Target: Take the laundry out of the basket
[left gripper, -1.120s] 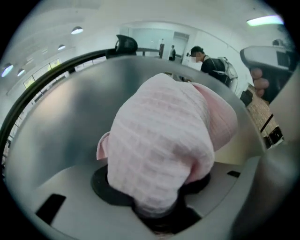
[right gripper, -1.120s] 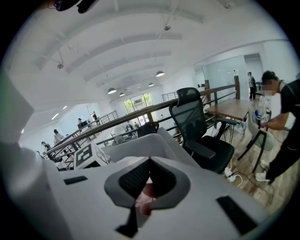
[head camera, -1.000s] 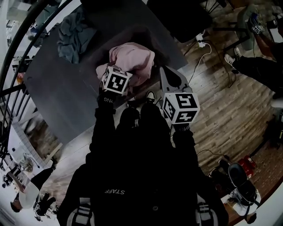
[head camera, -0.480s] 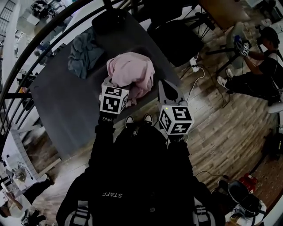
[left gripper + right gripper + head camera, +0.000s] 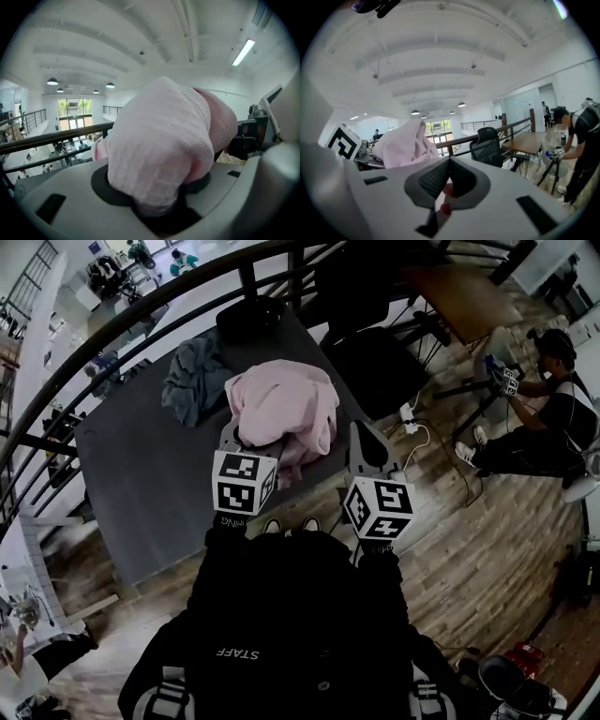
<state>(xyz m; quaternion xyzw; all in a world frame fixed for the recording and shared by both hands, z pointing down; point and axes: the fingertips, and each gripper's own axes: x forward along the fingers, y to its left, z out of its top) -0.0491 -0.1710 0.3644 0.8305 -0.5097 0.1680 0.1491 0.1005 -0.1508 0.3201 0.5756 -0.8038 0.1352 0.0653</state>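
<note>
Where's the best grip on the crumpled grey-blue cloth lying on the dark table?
Probably a raised fold atop the crumpled grey-blue cloth, coming straight down: it lies as a low heap on the dark table, no edge lifted to slide under. The left gripper is shut on the pink garment, so use the right gripper.

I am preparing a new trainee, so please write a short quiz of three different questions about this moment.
1. Which claw grips the pink garment? A) the left claw B) the right claw C) both
2. True or false: the grey-blue garment lies on the table.
3. Fill in: the right claw's jaws are ____ (open / shut).
Key: 1 A; 2 true; 3 shut.
</note>
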